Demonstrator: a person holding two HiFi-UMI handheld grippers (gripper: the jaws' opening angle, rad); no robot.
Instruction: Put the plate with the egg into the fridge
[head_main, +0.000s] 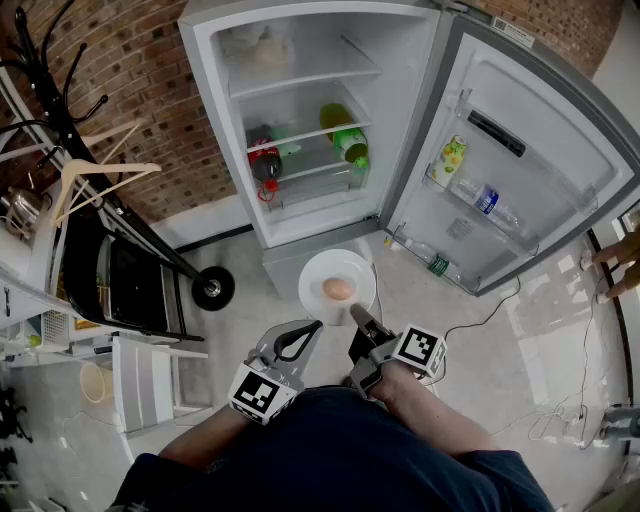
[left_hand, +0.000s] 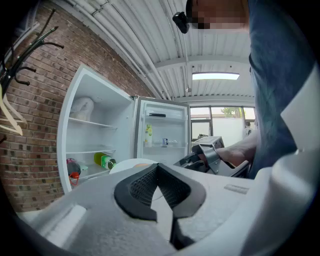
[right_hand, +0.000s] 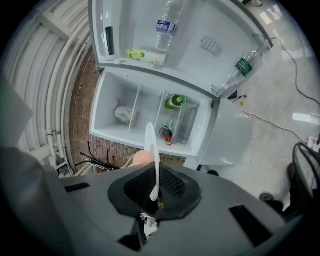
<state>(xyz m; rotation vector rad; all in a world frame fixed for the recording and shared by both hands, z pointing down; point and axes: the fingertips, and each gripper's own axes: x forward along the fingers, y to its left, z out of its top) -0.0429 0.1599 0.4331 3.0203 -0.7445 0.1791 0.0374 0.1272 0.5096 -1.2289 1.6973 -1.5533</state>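
Nearest the person, the left gripper (head_main: 314, 326) hung with its grey jaws pressed together on nothing. Just beside it, the right gripper (head_main: 357, 316) was clenched on the near rim of a round white plate (head_main: 320, 272). The plate was held level with a brown egg (head_main: 338, 289) at its middle. It hovered just outside the open white fridge (head_main: 213, 120), where a green bottle (head_main: 346, 140) lay on a shelf.

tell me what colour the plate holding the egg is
Plain white. The plate shows best in the head view, with the tan egg on it.
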